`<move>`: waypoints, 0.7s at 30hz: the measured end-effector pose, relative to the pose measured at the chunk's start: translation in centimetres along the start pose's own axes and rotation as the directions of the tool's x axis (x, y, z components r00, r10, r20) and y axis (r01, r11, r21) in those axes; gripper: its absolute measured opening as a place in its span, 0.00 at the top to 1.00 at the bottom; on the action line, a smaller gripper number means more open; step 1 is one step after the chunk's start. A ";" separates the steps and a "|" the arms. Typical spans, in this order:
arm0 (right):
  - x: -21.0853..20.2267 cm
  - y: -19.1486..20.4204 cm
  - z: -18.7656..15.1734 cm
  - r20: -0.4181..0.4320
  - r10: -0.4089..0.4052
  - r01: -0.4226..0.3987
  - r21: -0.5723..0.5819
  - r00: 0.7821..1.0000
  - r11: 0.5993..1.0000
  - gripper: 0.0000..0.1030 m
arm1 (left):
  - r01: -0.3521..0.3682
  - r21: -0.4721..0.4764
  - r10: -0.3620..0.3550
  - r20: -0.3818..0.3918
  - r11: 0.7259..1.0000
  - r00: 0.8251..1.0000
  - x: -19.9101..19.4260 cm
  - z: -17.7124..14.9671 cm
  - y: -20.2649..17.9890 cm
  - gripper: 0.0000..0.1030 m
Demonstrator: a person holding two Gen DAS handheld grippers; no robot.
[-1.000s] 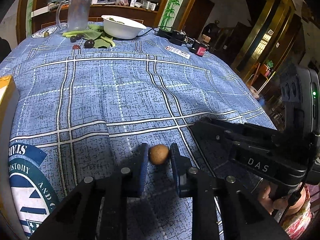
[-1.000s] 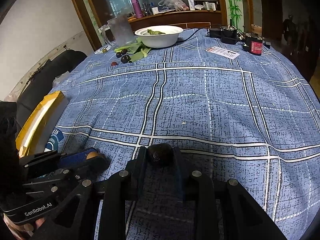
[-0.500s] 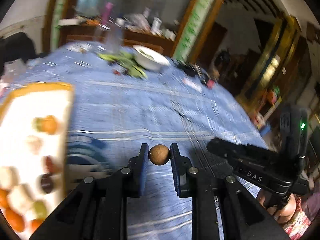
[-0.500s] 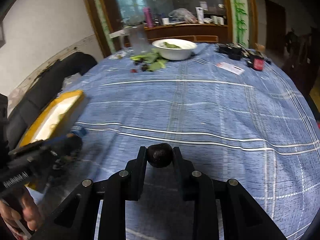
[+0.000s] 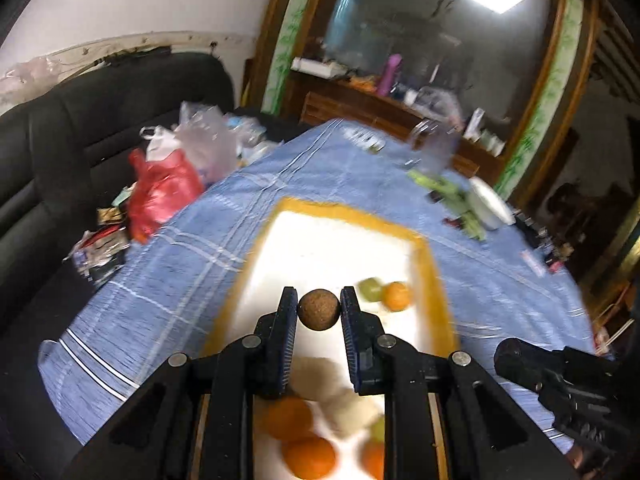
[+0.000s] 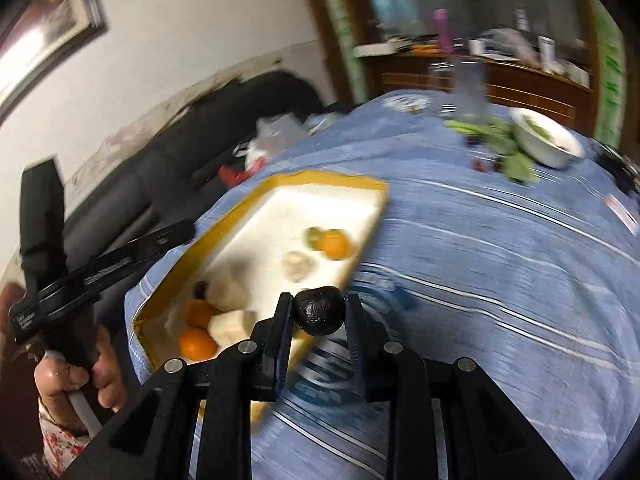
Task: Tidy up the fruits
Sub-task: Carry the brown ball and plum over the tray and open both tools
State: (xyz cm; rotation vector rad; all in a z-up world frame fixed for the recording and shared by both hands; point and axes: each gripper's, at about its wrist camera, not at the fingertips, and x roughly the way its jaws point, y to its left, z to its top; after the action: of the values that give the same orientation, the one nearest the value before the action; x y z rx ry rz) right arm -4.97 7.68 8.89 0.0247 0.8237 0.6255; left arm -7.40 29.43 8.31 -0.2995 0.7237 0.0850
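Observation:
My left gripper (image 5: 319, 312) is shut on a small round brown fruit (image 5: 319, 314) and holds it in the air over the yellow-rimmed white tray (image 5: 352, 210). The tray holds oranges (image 5: 395, 295), a green fruit (image 5: 370, 289) and pale pieces. My right gripper (image 6: 319, 311) is shut on a dark round fruit (image 6: 320, 310) and holds it above the tray's near right rim (image 6: 362, 258). The left gripper (image 6: 176, 229) also shows in the right wrist view, left of the tray. The frames are motion-blurred.
A white bowl (image 6: 546, 142) with green leaves (image 6: 506, 136) and dark fruits stands at the far side of the blue checked tablecloth (image 6: 500, 248). A clear jug (image 6: 466, 86) stands beyond. Plastic bags (image 5: 168, 184) lie on a black sofa (image 5: 72, 128) left of the table.
Both grippers have lifted and swung left with their fruits, from over the tablecloth to the tray. Both jaws stay shut on the fruits.

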 end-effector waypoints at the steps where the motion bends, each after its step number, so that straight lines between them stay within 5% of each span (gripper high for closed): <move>1: 1.1 1.0 0.3 -0.018 -0.001 0.001 -0.025 1.000 1.000 0.72 | -0.011 -0.001 0.011 -0.017 1.000 1.000 0.4 0.1 0.5 0.80; 9: 8.5 4.6 0.7 -0.131 -0.030 0.019 -0.082 0.991 0.996 0.72 | -0.009 -0.018 0.008 -0.074 1.000 0.997 3.1 -0.2 2.1 0.79; 13: 9.5 4.9 0.7 -0.138 -0.044 0.031 -0.095 0.989 0.995 0.65 | 0.012 -0.050 -0.017 -0.083 0.999 0.996 3.5 -0.1 2.4 0.57; 15: 9.1 5.1 0.8 -0.119 -0.048 0.036 -0.105 0.992 0.994 0.41 | 0.029 -0.069 -0.034 -0.076 0.997 0.997 3.3 -0.1 2.5 0.50; 21: 6.6 5.3 0.8 -0.034 -0.065 0.060 -0.121 0.997 0.991 0.38 | 0.043 -0.101 -0.050 -0.071 0.994 0.996 1.8 -0.6 2.5 0.38</move>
State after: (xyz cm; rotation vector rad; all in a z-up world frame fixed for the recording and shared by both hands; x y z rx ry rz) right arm -3.72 15.75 6.33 -0.1223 0.8195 0.6171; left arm -6.89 31.58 6.14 -0.4159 0.7865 0.0657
